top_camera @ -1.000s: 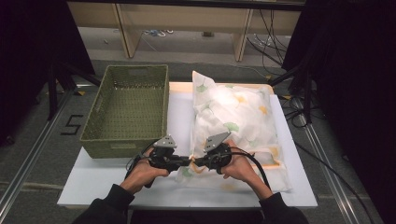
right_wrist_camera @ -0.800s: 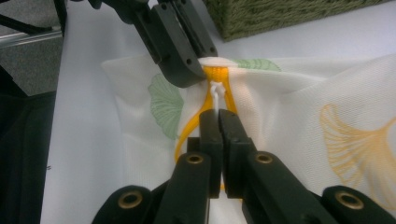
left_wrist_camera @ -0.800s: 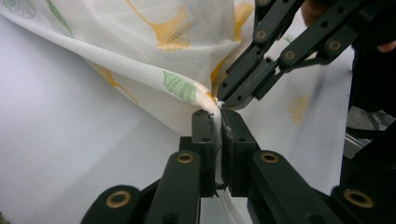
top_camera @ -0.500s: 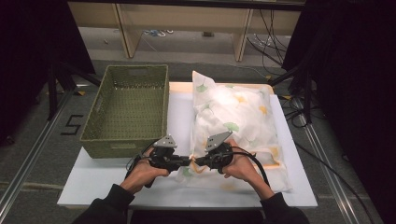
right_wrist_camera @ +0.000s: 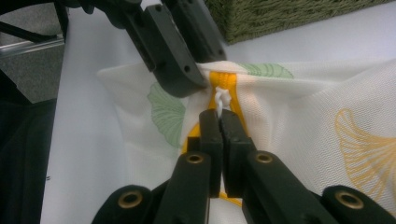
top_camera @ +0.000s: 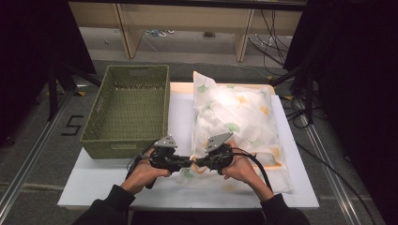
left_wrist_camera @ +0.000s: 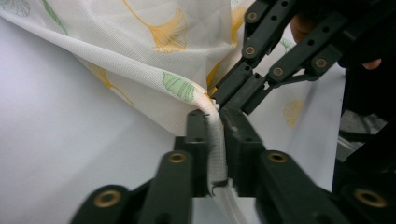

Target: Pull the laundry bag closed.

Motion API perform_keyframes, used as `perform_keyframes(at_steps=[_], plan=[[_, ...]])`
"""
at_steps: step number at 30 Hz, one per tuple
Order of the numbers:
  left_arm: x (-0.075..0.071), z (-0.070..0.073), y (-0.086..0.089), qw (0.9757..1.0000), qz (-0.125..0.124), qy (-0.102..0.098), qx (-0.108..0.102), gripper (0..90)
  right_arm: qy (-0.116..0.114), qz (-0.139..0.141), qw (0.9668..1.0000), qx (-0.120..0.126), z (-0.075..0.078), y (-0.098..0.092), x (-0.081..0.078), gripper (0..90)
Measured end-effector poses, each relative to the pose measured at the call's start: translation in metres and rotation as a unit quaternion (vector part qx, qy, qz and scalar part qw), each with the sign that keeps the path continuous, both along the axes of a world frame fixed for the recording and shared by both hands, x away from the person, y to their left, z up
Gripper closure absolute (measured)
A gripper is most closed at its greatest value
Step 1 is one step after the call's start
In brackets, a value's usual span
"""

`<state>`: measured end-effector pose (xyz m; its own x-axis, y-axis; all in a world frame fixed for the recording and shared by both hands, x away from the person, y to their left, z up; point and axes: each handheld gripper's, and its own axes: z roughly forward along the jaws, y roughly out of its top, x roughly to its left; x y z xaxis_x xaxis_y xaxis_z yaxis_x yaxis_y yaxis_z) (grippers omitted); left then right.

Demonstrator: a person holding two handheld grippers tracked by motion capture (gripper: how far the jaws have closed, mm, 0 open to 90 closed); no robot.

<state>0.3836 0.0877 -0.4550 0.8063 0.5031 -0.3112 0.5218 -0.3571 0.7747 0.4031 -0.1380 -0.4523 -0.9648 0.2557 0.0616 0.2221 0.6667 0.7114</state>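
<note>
- Pillowcase fabric [left_wrist_camera: 154, 56], white with green and yellow leaf prints, was spread over a pillow [top_camera: 237, 117] on the right half of the white tabletop [top_camera: 94, 183].
- The near left corner of the pillowcase was gripped by both tools, which met tip to tip just above the tabletop's near edge.
- The left gripper [left_wrist_camera: 215, 122] was seen with a folded strip of the fabric between its jaws; the jaws had just been opening slightly, yet the cloth was still pinched between them.
- The right gripper [right_wrist_camera: 219, 116] was seen with its jaws pressed nearly together on a small white tuft of the pillowcase, beside a yellow print.
- A green woven basket [top_camera: 126, 140] was placed left of the pillow, on the far left of the tabletop.
</note>
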Motion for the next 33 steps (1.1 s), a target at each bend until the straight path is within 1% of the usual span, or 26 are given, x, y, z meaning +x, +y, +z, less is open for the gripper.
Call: perform_keyframes(at_steps=[1, 3, 4, 5, 6, 7, 8, 9, 11, 12, 13, 15, 17, 18, 20, 21, 22, 24, 26, 27, 28, 29, 30, 31, 32, 33], plan=[[0.0012, -0.0008, -0.0002, 1.0, 0.003, 0.002, -0.001, 75.5, -0.004, -0.001, 1.0, 0.0, 0.0004, 0.0003, -0.0003, 90.0], [0.0031, -0.0019, 0.0005, 0.9998, 0.009, 0.014, -0.008, 74.9, -0.007, 0.004, 0.9999, -0.006, 0.0008, 0.0007, -0.0012, 90.0], [0.0031, -0.0019, 0.0005, 0.9998, 0.009, 0.014, -0.008, 75.5, -0.011, 0.001, 0.9999, -0.008, 0.0003, 0.0012, -0.0015, 90.0], [0.0038, -0.0022, 0.0015, 0.9997, 0.013, 0.017, -0.014, 78.0, -0.009, 0.001, 0.9999, -0.009, 0.0006, 0.0012, -0.0018, 90.0], [0.0033, -0.0018, 0.0018, 0.9997, 0.016, 0.016, -0.011, 81.8, -0.01, 0.002, 0.9999, -0.008, 0.0005, 0.0011, -0.0013, 90.0], [0.0026, -0.0014, 0.0014, 0.9997, 0.015, 0.013, -0.015, 83.1, -0.008, -0.001, 1.0, -0.006, 0.0001, 0.001, -0.0012, 90.0], [0.002, -0.0004, 0.0016, 0.9997, 0.013, 0.017, -0.015, 83.7, -0.006, -0.001, 1.0, -0.005, 0.0003, 0.0008, -0.001, 90.0], [0.0014, 0.0001, 0.001, 0.9997, 0.015, 0.014, -0.015, 83.9, -0.005, -0.002, 1.0, -0.002, -0.0001, 0.0012, -0.0009, 89.8], [0.0013, 0.0001, 0.0008, 0.9996, 0.016, 0.015, -0.017, 84.1, 0.002, -0.005, 1.0, 0.004, -0.0013, 0.002, -0.0003, 89.2], [0.0013, 0.0, 0.0011, 0.9995, 0.018, 0.02, -0.019, 84.1, 0.002, -0.005, 1.0, 0.004, -0.0013, 0.002, -0.0003, 89.2], [0.001, 0.0001, 0.0007, 0.9994, 0.017, 0.02, -0.022, 84.2, 0.008, -0.008, 0.9999, 0.01, -0.0031, 0.0022, 0.0003, 87.6], [0.0001, 0.0001, -0.0001, 0.9995, 0.014, 0.019, -0.022, 84.2, 0.009, -0.013, 0.9997, 0.017, -0.005, 0.0031, 0.0007, 88.0], [0.0001, 0.0003, 0.0001, 0.9994, 0.016, 0.017, -0.023, 84.2, 0.008, -0.009, 0.9997, 0.02, -0.0052, 0.0035, 0.0015, 88.0], [0.0003, 0.001, 0.0006, 0.9995, 0.014, 0.018, -0.023, 84.2, 0.021, -0.021, 0.9992, 0.026, -0.0057, 0.0028, 0.0002, 88.8], [0.0005, 0.0012, 0.0014, 0.9994, 0.014, 0.017, -0.026, 84.2, 0.005, -0.012, 0.9997, 0.02, -0.0043, 0.0032, 0.0003, 89.8], [0.0007, 0.0015, 0.0018, 0.9994, 0.015, 0.012, -0.028, 84.2, 0.003, -0.012, 0.9997, 0.02, -0.0039, 0.0033, 0.0, 90.0], [0.0003, 0.0019, 0.0023, 0.9993, 0.018, 0.016, -0.028, 84.2, 0.003, -0.015, 0.9996, 0.023, -0.0043, 0.0034, -0.0004, 90.0], [0.0004, 0.0019, 0.0025, 0.9993, 0.016, 0.017, -0.029, 84.2, 0.003, -0.014, 0.9997, 0.022, -0.0034, 0.0025, -0.0006, 90.0], [0.0002, 0.0021, 0.0032, 0.9996, 0.016, 0.01, -0.022, 84.3, -0.009, -0.01, 0.9998, 0.018, -0.0009, 0.0021, -0.0011, 90.0], [0.0002, 0.0021, 0.0032, 0.9996, 0.016, 0.01, -0.022, 84.2, -0.009, -0.01, 0.9998, 0.018, -0.0009, 0.0021, -0.0011, 90.0], [-0.0001, 0.0018, 0.0028, 0.9995, 0.019, 0.009, -0.023, 84.2, -0.005, -0.016, 0.9997, 0.016, 0.0001, 0.0011, -0.0017, 90.0], [0.0001, 0.002, 0.0033, 0.9997, 0.014, 0.007, -0.018, 84.2, -0.01, -0.015, 0.9998, 0.012, 0.0013, 0.0, -0.0018, 90.0], [-0.0003, 0.0019, 0.0028, 0.9997, 0.015, 0.003, -0.017, 84.2, -0.019, -0.009, 0.9997, 0.009, 0.003, -0.0002, -0.0019, 90.0], [-0.0003, 0.0019, 0.0028, 0.9997, 0.015, 0.003, -0.017, 84.3, -0.019, -0.009, 0.9997, 0.009, 0.003, -0.0002, -0.0019, 90.0], [0.0001, 0.0024, 0.0035, 0.9999, 0.008, 0.003, -0.014, 84.4, -0.018, -0.01, 0.9998, 0.01, 0.0042, -0.0007, -0.0021, 90.0], [-0.0005, 0.0025, 0.0029, 0.9999, 0.009, 0.002, -0.012, 84.4, -0.016, -0.011, 0.9997, 0.013, 0.0041, -0.0006, -0.0026, 90.0]])
